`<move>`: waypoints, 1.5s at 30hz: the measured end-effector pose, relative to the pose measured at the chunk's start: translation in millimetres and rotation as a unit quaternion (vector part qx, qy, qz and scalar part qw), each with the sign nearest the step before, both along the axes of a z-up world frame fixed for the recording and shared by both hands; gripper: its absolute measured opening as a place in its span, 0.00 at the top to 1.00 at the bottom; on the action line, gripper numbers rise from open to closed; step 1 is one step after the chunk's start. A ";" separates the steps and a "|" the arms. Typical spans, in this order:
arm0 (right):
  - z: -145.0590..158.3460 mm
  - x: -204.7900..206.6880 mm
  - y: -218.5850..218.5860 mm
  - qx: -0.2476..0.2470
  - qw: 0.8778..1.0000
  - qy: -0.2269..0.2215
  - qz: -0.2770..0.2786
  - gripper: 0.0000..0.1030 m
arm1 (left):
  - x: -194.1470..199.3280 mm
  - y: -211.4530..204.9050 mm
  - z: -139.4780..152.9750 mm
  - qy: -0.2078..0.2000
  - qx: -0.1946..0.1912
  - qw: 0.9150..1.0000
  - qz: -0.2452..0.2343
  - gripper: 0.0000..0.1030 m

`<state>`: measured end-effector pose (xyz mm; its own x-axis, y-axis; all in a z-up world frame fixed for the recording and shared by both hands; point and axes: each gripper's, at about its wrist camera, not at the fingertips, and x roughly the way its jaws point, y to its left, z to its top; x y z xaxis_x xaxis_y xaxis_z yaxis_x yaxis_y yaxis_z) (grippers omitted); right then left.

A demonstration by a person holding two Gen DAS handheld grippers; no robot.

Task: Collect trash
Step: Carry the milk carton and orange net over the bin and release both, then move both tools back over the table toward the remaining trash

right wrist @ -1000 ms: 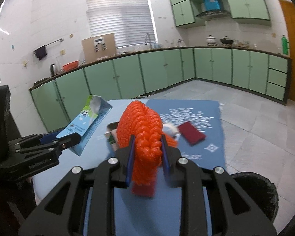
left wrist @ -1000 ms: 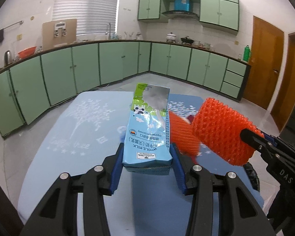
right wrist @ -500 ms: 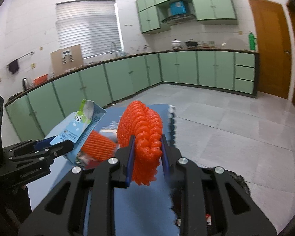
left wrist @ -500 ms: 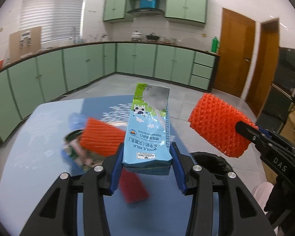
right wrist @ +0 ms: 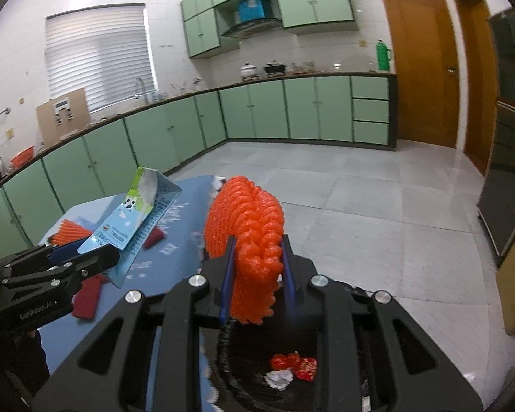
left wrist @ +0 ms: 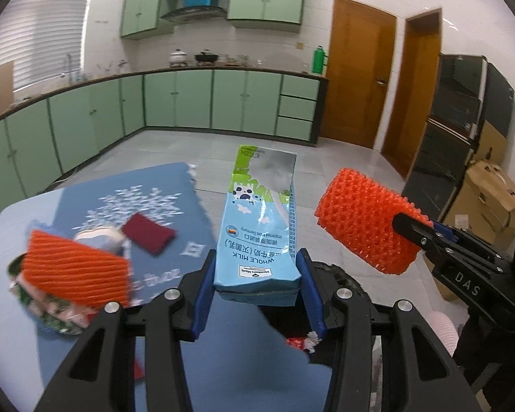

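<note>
My left gripper (left wrist: 257,274) is shut on a blue and green whole-milk carton (left wrist: 261,219), held up over the table's right edge. My right gripper (right wrist: 257,261) is shut on an orange foam net sleeve (right wrist: 247,226), which in the left wrist view hangs to the right as the orange sleeve (left wrist: 364,219). Below both grippers sits a black trash bin (right wrist: 292,360) with red and white wrappers (right wrist: 292,367) inside. On the blue tablecloth (left wrist: 147,199) lie a second orange net (left wrist: 75,271), a dark red pad (left wrist: 147,233) and a bowl of scraps (left wrist: 48,305).
Green kitchen cabinets (left wrist: 175,103) line the far walls. Wooden doors (left wrist: 357,72) and a dark cabinet (left wrist: 463,127) stand at the right, with cardboard boxes (left wrist: 491,199) on the grey tiled floor (right wrist: 360,199).
Both grippers swung to the right with their loads, from over the table toward its right edge. The black bin has come into view beneath them.
</note>
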<state>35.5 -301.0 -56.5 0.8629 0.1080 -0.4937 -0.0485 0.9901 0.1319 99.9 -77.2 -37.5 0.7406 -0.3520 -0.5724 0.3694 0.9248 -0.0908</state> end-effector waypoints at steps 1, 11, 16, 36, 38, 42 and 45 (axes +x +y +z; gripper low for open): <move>-3.1 -0.2 -5.6 -0.001 1.000 0.002 -0.006 0.78 | 2.3 -7.2 -2.1 0.002 0.001 1.000 -0.007 0.56; -30.2 4.9 -42.8 0.000 0.998 0.029 -0.049 0.78 | 22.8 -52.2 -27.9 0.028 0.006 0.999 -0.045 0.56; -41.5 10.4 -51.7 0.006 0.997 0.042 -0.060 0.78 | 33.7 -65.1 -40.5 0.041 0.014 0.998 -0.053 0.56; -56.8 35.5 -63.0 0.010 0.993 0.071 -0.092 0.26 | 54.4 -68.9 -54.2 0.069 0.010 0.996 -0.052 0.41; -56.1 34.1 -63.4 0.008 0.993 0.069 -0.101 0.12 | 52.9 -60.3 -52.6 0.069 0.009 0.997 -0.043 0.40; -52.2 32.9 -56.5 0.003 0.993 0.069 -0.099 0.11 | 46.9 -37.3 -49.0 0.064 0.011 0.998 -0.020 0.34; -48.5 33.0 -46.8 0.005 0.994 0.065 -0.088 0.10 | 40.8 -15.5 -44.8 0.057 0.015 0.998 0.004 0.32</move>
